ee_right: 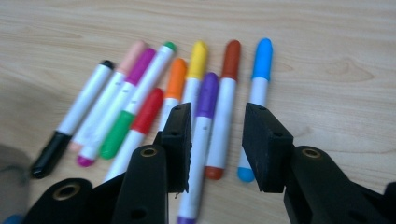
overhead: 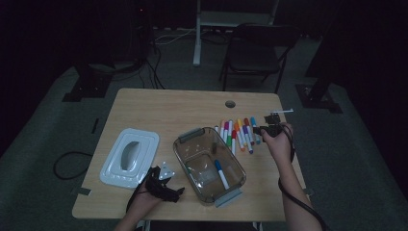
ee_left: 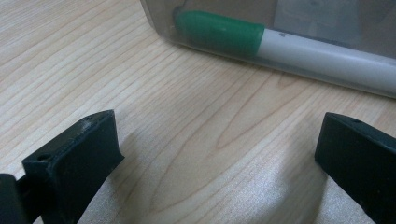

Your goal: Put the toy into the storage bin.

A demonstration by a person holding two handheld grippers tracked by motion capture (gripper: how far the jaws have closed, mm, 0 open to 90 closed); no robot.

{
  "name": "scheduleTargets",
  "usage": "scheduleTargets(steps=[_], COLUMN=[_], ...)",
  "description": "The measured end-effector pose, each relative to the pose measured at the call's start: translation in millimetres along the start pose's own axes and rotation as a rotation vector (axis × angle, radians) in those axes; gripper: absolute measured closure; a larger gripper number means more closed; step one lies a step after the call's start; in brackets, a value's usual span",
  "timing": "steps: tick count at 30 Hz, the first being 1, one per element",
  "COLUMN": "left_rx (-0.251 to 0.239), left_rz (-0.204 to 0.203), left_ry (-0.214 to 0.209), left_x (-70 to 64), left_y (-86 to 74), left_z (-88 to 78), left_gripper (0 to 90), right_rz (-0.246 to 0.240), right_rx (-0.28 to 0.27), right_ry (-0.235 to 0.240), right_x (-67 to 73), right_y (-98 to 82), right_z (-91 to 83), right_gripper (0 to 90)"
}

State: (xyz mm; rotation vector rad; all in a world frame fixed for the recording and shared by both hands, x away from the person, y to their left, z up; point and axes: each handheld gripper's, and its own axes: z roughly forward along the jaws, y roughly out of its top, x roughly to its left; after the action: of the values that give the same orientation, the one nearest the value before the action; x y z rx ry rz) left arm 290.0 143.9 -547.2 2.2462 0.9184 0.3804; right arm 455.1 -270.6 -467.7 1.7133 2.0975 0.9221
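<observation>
Right tongs (ee_right: 217,144) are hovering, jaws apart and empty, over the purple-capped and brown-capped white markers (ee_right: 201,128) at frame centre on the wooden desk (ee_right: 327,70). Risk: packed neighbours, so two may get pinched. Left tongs (ee_left: 219,154) are resting apart beside the clear plastic bin (overhead: 209,163).

A row of white-barrelled felt markers with coloured caps (ee_right: 187,93) lies flat, side by side, on the table just beyond the right hand-held gripper (ee_right: 217,140); the purple-capped marker (ee_right: 203,121) and brown-capped marker (ee_right: 224,107) lie between its jaws.
</observation>
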Motion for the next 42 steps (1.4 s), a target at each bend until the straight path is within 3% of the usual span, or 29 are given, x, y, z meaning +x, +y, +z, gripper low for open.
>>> scheduleTargets(steps=[10, 12, 21, 30, 35, 42], left_rx=[0.001, 0.001, 0.001, 0.001, 0.001, 0.000], left_rz=[0.000, 0.000, 0.000, 0.000, 0.000, 0.000], left_ry=[-0.001, -0.001, -0.001, -0.001, -0.001, 0.000], left_x=[0.0, 0.0, 0.0, 0.0, 0.0, 0.0], left_y=[0.0, 0.0, 0.0, 0.0, 0.0, 0.0], left_z=[-0.1, -0.1, -0.1, -0.1, -0.1, 0.0], left_gripper=[0.5, 0.5, 0.5, 0.5, 0.5, 0.5], right_rz=[0.047, 0.038, 0.054, 0.045, 0.102, 0.132], right_rx=[0.032, 0.041, 0.090, 0.130, 0.104, 0.090], right_ry=[-0.075, -0.094, -0.113, -0.151, -0.150, -0.165], right_x=[-15.5, -17.2, -22.3, -22.1, -24.9, -25.4], right_y=[7.2, 8.0, 10.1, 11.0, 8.9, 7.5], right_z=[36.3, 41.7, 62.2, 72.8, 71.9, 64.1], right_gripper=[65.6, 65.6, 67.1, 73.6, 76.5, 76.7])
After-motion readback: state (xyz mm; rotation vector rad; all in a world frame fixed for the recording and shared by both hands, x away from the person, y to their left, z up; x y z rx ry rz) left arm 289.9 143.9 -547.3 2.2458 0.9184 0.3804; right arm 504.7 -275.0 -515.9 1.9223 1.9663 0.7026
